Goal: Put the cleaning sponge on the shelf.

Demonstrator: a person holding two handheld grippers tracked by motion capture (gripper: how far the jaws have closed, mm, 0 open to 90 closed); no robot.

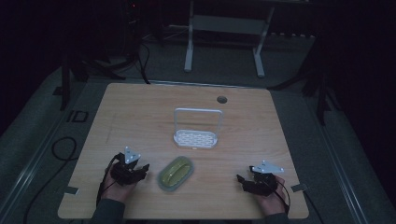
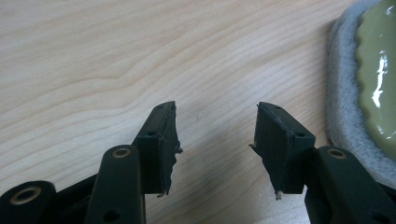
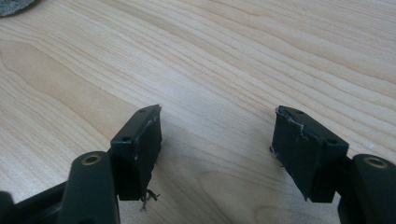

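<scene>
While nothing was yet held, sat low on the counter (image 1: 140,112), one at each side of the dish (image 1: 176,172), as if parked for a start. Left gripper (image 1: 142,169) spread wide, nothing between its black jaws but bare wood; same in its own view, left gripper (image 2: 215,135) gaping over the grain. Right gripper (image 1: 241,179) likewise spread, empty, jaws well apart in its own view too, right gripper (image 3: 217,140) with plain wood between. Probably kept open so that either could close on a rim without a further move.

Dish lay just beside the left gripper, on its inner side, near enough that a grey rim and glossy yellow-green inside edged into the left gripper view (image 2: 369,84). Well apart from the right gripper, across open wood; a dark grey sliver, likely the rim, at the far upper corner of that view. Oval, shallow, set at a slant between the two hands, so reachable from both.

Rack (image 1: 196,132) stood beyond the dish, farther from both grippers, about midway between them: white, with a slotted base and an upright hoop. Judged the likely goal for the dish, since placed straight ahead and left unblocked. Left gripper judged the better one to begin, being the nearer and already aimed past the rim.
</scene>
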